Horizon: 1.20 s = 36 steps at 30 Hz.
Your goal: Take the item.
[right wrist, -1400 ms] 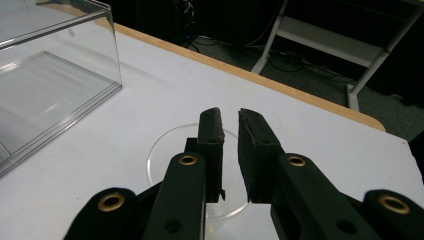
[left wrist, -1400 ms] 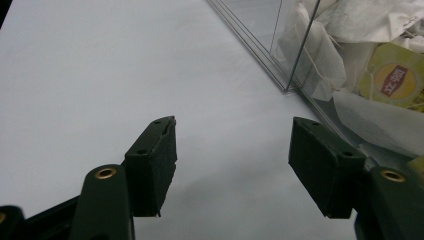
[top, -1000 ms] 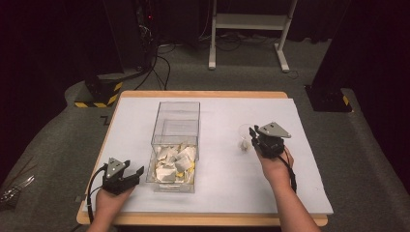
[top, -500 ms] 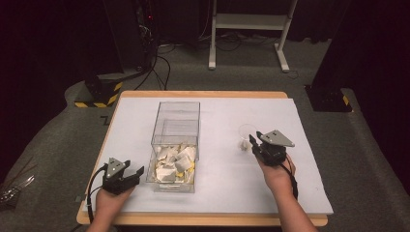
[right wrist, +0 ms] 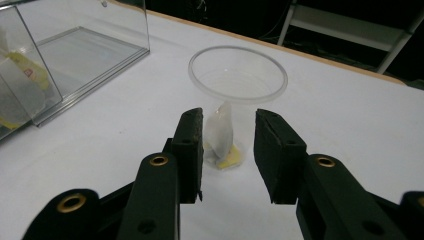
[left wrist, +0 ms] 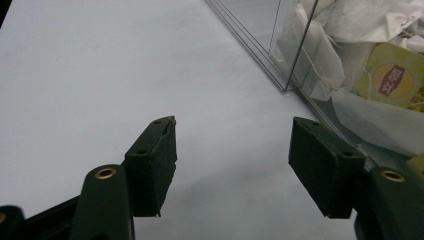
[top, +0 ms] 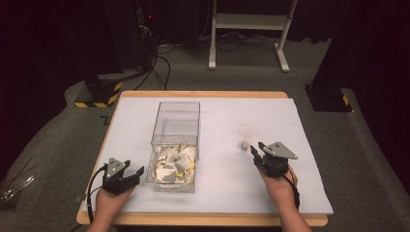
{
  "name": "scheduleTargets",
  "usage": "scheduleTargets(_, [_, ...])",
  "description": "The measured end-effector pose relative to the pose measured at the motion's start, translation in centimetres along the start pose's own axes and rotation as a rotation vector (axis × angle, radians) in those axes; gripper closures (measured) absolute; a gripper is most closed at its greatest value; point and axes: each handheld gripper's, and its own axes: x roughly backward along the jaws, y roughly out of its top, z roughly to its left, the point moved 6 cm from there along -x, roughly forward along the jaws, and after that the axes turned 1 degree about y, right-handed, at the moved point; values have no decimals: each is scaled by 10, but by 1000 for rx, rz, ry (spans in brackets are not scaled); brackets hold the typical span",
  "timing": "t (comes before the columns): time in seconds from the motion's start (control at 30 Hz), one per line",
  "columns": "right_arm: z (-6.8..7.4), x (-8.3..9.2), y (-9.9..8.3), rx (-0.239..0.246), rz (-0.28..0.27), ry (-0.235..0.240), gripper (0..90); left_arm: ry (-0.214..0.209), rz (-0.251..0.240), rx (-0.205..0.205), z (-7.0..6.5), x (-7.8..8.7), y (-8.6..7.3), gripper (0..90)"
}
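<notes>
A clear plastic cup [top: 247, 134] stands upright on the white table top, right of centre, with a tea bag [right wrist: 220, 134] inside it. My right gripper [top: 257, 150] sits just on the near side of the cup [right wrist: 238, 82]. Its jaws have just been opening and now stand open, apart from the cup, with nothing between them. A clear box [top: 176, 140] in the middle holds several tea bags [top: 174, 162] at its near end. My left gripper [top: 133, 171] rests open by the box's near left corner [left wrist: 287, 75], holding nothing.
The white table top [top: 314, 145] has a wooden edge all round. Behind the table are a white frame's legs [top: 247, 29], cables on the grey carpet, and a yellow-black striped base [top: 96, 99]. A dark stand [top: 329, 96] sits at the far right.
My right gripper has drawn back from the cup toward the near edge and sunk a little, and its jaws have widened. The left gripper has kept still.
</notes>
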Motion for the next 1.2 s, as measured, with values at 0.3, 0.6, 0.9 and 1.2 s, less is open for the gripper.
scheduleTargets(0.3, [1,6,-23,-11,30,-2,638,1,1,-1,0,0,0,359])
scheduleTargets(0.6, [-1,12,-45,-27,76,0,629,-3,-5,-1,0,0,0,360])
scheduleTargets(0.9, [-3,15,-63,-39,109,-1,623,-11,-6,-1,-1,1,0,361])
scheduleTargets(1.2, [-10,9,-77,-72,158,-9,614,-48,-29,24,-4,9,1,362])
